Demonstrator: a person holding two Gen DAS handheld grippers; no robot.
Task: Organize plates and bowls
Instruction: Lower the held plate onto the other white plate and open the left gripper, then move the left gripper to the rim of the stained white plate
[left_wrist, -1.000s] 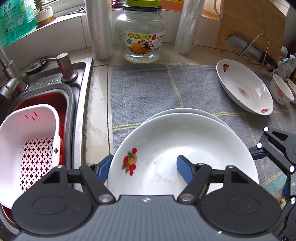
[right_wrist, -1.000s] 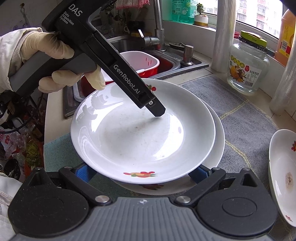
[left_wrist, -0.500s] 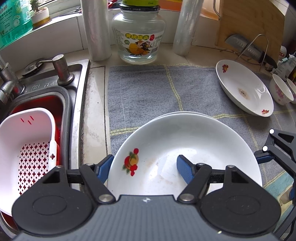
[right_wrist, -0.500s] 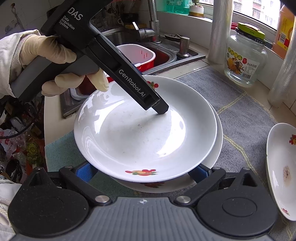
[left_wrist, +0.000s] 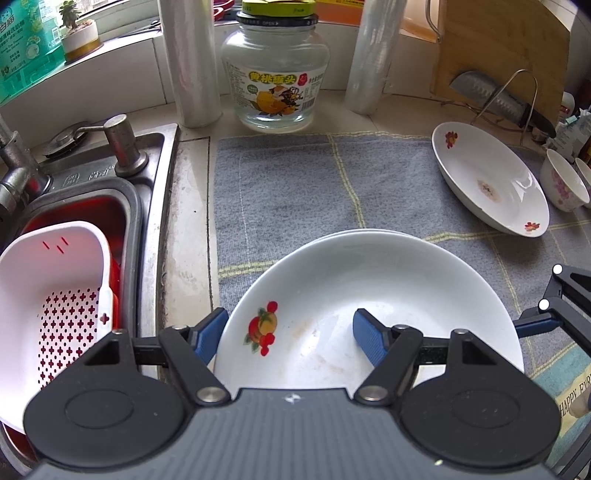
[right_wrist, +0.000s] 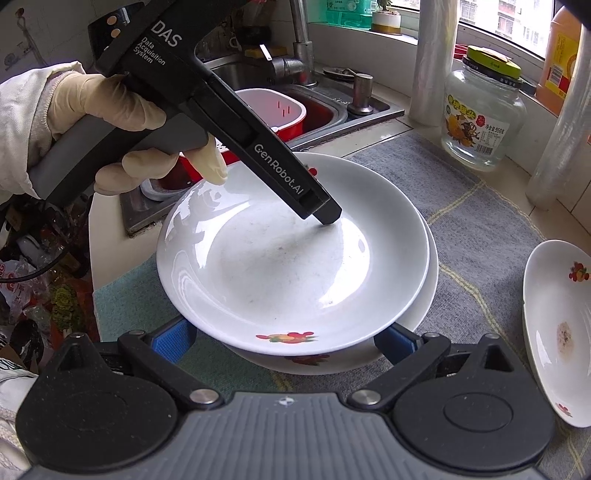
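A white plate with a fruit print (left_wrist: 369, 288) (right_wrist: 277, 266) rests on a second plate (right_wrist: 430, 280) on the grey towel (left_wrist: 295, 184). My left gripper (left_wrist: 290, 338) is shut on the top plate's near-left rim, one finger outside and the other fingertip (right_wrist: 327, 212) inside the dish. My right gripper (right_wrist: 286, 341) stands open at the stack's opposite edge, with the lower plate's rim between its fingers and neither pad pressing. A third flowered plate (left_wrist: 491, 181) (right_wrist: 557, 325) lies apart on the towel. Two small floral bowls (left_wrist: 563, 181) sit beyond it.
A sink at the left holds a white perforated basket (left_wrist: 55, 295) inside a red basin. A glass jar (left_wrist: 275, 74) and two film rolls (left_wrist: 192, 66) line the back wall. A cutting board and a knife (left_wrist: 498, 99) stand behind the third plate. A gloved hand (right_wrist: 110, 110) holds the left gripper.
The top plate has shifted slightly to sit more squarely over the lower one. The right gripper's view has drifted a little. Both grippers keep the same finger spacing.
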